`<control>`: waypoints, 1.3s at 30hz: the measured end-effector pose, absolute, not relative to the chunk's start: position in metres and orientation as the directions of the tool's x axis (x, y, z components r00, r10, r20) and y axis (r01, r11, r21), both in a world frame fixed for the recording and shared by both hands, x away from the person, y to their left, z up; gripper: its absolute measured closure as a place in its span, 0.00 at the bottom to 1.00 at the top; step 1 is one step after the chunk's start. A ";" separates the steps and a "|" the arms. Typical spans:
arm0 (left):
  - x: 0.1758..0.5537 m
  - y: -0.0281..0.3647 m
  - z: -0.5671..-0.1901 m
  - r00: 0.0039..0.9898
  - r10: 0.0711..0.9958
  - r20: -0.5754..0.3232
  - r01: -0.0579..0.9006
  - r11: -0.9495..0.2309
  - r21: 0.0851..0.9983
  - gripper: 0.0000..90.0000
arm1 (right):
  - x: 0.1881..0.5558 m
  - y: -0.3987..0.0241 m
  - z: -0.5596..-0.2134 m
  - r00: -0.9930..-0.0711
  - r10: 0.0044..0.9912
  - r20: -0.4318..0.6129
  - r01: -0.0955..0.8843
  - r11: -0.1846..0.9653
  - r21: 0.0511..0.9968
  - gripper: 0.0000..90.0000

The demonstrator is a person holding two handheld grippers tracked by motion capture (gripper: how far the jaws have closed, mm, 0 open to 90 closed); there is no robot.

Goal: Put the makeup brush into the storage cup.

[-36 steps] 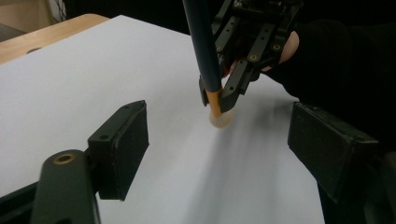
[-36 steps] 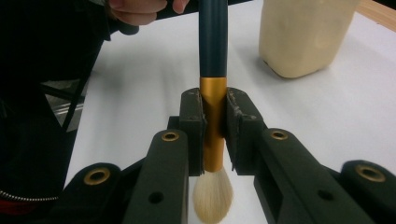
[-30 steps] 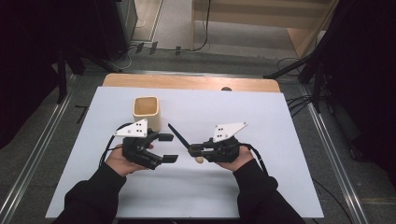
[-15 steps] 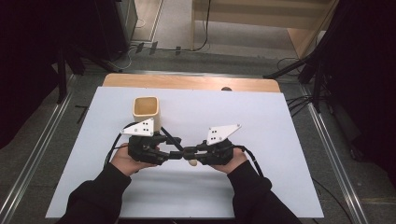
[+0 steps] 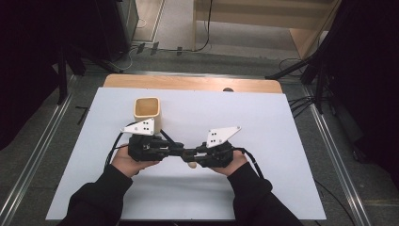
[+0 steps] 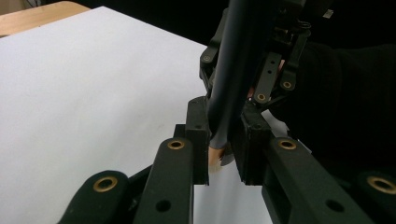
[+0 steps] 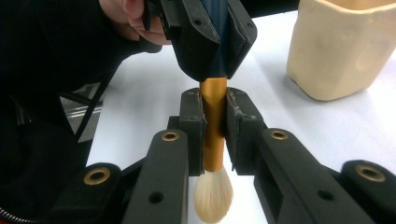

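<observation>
Since a second ago: both my grippers have swung inward to meet nose to nose over the white sheet; my left jaws, apart then, have just been closing, with the brush handle between them.
Left gripper: my left gripper (image 5: 175,149) is clamped on the dark blue-black handle end of the brush; in the left gripper view (image 6: 223,156) the pads press the handle from both sides near its bare wooden tip.
Right gripper: my right gripper (image 5: 194,152) grips the brush's gold metal ferrule; in the right gripper view (image 7: 215,135) the jaws pinch the ferrule just above the bristles.
Brush: the slim brush with dark handle, gold ferrule and cream bristle tuft (image 7: 214,140) spans level between the two grippers, off the sheet, at the table's near middle; its tuft pokes out behind my right jaws (image 5: 190,164).
Cup: the cream, square-mouthed ceramic cup (image 5: 147,114) stands upright on the sheet, just beyond my left gripper, apart from the brush.
Surface: the white sheet (image 5: 263,122) covers the wooden table (image 5: 188,82), whose far edge shows bare.
Hands: my black-sleeved hands hold each gripper from the near edge.
</observation>
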State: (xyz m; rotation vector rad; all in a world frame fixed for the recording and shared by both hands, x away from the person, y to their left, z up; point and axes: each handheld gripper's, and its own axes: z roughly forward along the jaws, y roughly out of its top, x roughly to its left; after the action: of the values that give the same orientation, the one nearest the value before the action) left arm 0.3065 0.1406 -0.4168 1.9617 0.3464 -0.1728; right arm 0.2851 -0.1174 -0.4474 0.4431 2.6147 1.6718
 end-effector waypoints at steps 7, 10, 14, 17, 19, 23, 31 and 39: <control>0.307 0.141 -0.416 0.944 0.162 -0.286 0.327 -0.371 0.869 0.88 | 0.285 -0.118 -0.447 -0.960 0.236 0.148 0.232 0.383 0.894 0.88; 0.307 0.141 -0.416 0.945 0.164 -0.285 0.326 -0.369 0.870 0.88 | 0.285 -0.118 -0.447 -0.960 0.237 0.151 0.235 0.380 0.895 0.87; 0.306 0.142 -0.414 0.948 0.170 -0.271 0.316 -0.362 0.877 0.88 | 0.286 -0.118 -0.447 -0.958 0.241 0.152 0.236 0.371 0.898 0.84; 0.306 0.144 -0.412 0.946 0.166 -0.279 0.320 -0.340 0.884 0.88 | 0.286 -0.119 -0.447 -0.957 0.246 0.154 0.238 0.363 0.901 0.72; 0.305 0.145 -0.411 0.947 0.165 -0.275 0.316 -0.333 0.888 0.88 | 0.286 -0.121 -0.447 -0.961 0.232 0.151 0.230 0.365 0.902 0.72; 0.305 0.150 -0.410 0.944 0.158 -0.288 0.324 -0.295 0.899 0.88 | 0.281 -0.127 -0.445 -0.965 0.230 0.128 0.198 0.319 0.927 0.51; 0.301 0.155 -0.408 0.938 0.120 -0.324 0.341 -0.165 0.926 0.88 | 0.271 -0.143 -0.445 -0.950 0.287 0.122 0.201 0.262 0.944 0.49; 0.298 0.150 -0.411 0.942 0.097 -0.322 0.333 -0.144 0.932 0.88 | 0.269 -0.139 -0.447 -0.953 0.268 0.139 0.208 0.250 0.946 0.62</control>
State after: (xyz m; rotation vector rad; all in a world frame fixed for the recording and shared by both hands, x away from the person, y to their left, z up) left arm 0.2977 0.1501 -0.4114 1.7137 0.3271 -0.2114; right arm 0.2688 -0.1388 -0.4473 0.4663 2.4430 1.8359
